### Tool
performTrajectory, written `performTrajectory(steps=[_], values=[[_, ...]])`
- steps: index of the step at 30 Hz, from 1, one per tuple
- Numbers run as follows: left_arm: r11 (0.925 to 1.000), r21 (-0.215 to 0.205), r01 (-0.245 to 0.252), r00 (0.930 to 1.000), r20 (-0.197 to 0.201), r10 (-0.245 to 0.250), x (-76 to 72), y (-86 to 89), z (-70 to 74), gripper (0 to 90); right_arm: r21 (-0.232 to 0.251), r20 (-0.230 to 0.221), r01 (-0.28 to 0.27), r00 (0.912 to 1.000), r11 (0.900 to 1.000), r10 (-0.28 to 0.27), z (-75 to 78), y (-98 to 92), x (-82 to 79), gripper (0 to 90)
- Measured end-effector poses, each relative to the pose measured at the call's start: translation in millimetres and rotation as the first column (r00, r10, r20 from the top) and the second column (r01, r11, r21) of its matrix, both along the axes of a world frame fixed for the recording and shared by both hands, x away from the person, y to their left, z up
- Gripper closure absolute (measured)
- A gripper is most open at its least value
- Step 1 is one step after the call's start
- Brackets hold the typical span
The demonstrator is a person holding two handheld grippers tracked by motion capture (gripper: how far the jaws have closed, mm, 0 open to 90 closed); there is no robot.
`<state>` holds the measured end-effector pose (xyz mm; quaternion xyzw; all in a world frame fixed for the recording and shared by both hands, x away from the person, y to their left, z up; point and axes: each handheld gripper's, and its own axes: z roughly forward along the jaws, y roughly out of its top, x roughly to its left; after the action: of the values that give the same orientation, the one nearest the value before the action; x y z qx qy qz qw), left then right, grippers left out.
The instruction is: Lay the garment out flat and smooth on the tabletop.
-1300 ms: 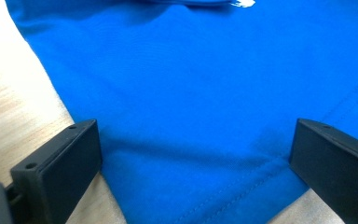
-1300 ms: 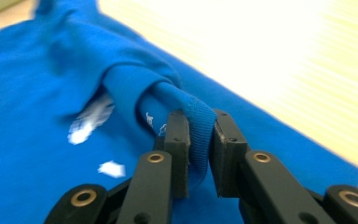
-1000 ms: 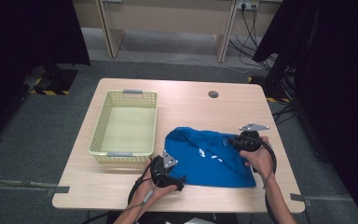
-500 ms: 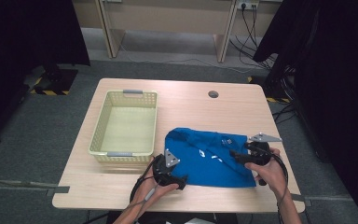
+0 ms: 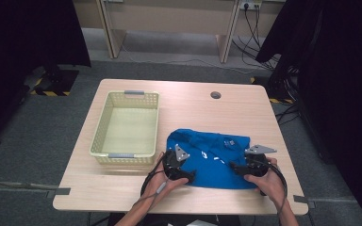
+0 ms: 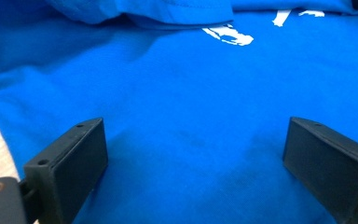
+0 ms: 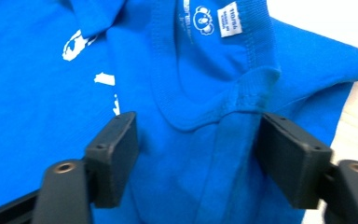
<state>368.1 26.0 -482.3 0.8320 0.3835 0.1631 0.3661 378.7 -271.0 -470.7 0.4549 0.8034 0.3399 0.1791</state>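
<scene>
A blue T-shirt (image 5: 212,157) with white print lies flat on the table's near right part. In the right gripper view its collar (image 7: 214,107) and the white label (image 7: 230,19) show. My left gripper (image 5: 189,175) rests over the shirt's near left edge, jaws open wide above the cloth (image 6: 193,126). My right gripper (image 5: 234,167) is at the shirt's right side and points left. Its jaws stand open astride the collar (image 7: 198,119) and have just been closing a little. The cloth lies between them, but the pads do not press on it.
A pale yellow slatted basket (image 5: 127,155) stands empty on the left of the wooden table (image 5: 193,103). A round cable hole (image 5: 215,95) sits near the far edge. Dark curtains flank the table, and cables lie on the floor behind it.
My right gripper has come down from the shirt's far right part toward the near edge. The left gripper has slid slightly right onto the shirt.
</scene>
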Motion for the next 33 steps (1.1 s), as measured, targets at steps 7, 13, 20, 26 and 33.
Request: performTrajectory(steps=[7, 13, 20, 26, 33], values=[[0.9993, 0.001, 0.036, 0.9993, 0.003, -0.036, -20.7, -3.8, 0.0, 6.7, 0.0, 0.013, -0.007, 0.9999, 1.0, 0.007, -1.1, -4.1, -12.8, 35.9], [0.9983, 0.0, 0.058, 0.9983, 0.001, -0.058, -30.8, -5.6, 0.0, 6.5, 0.012, 0.019, -0.006, 0.9998, 1.0, 0.006, -2.1, -9.4, -29.7, 36.0], [0.9979, -0.002, 0.065, 0.9979, 0.0, -0.065, -37.7, -5.9, -0.1, 6.3, 0.016, 0.031, 0.014, 0.9994, 1.0, -0.014, -1.7, -9.9, -47.8, 32.5], [0.9979, -0.003, 0.065, 0.9979, -0.001, -0.065, -37.6, -5.9, -0.1, 6.2, -0.033, 0.043, -0.031, 0.9986, 0.999, 0.032, -0.7, 2.6, -51.0, 39.5], [0.9979, -0.003, 0.064, 0.9979, -0.001, -0.064, -37.6, -5.9, -0.1, 6.1, -0.089, 0.087, -0.08, 0.9923, 0.993, 0.088, 8.6, 1.9, -41.8, 72.5]])
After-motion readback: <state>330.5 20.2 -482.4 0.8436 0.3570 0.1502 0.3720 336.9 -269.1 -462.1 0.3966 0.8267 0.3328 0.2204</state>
